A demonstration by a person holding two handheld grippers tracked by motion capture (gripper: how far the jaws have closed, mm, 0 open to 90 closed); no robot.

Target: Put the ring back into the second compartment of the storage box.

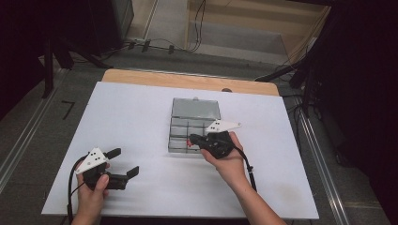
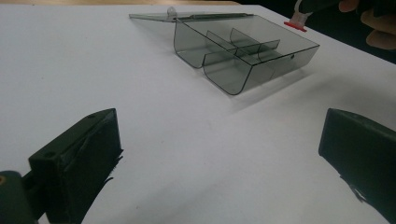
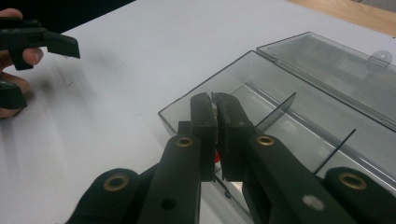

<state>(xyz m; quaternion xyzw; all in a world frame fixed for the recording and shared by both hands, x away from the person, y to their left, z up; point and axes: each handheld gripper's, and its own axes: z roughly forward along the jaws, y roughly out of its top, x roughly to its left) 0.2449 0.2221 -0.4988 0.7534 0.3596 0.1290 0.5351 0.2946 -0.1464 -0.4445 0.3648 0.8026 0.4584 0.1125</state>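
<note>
A clear grey compartment box (image 1: 176, 136) lies mid-table with its lid (image 1: 195, 108) folded flat behind it. My right gripper (image 1: 191, 139) hovers over the box's near edge, shut on a small red-and-white piece (image 1: 188, 142). In the right gripper view the jaws (image 3: 212, 100) stand almost together above the box wall (image 3: 219, 72), with a red bit (image 3: 215, 157) showing between them. The left gripper view shows the same piece (image 2: 295, 23) above the box (image 2: 229, 77). My left gripper (image 1: 124, 161) rests open near the front left, nothing between its jaws (image 2: 218, 126).
The white table sheet (image 1: 131, 117) is bare around the box. A wooden strip (image 1: 187, 80) runs along the far edge. Beyond the table are cables and dark stands on the floor. Inside the box, thin dividers (image 2: 243, 44) split it into several cells.
</note>
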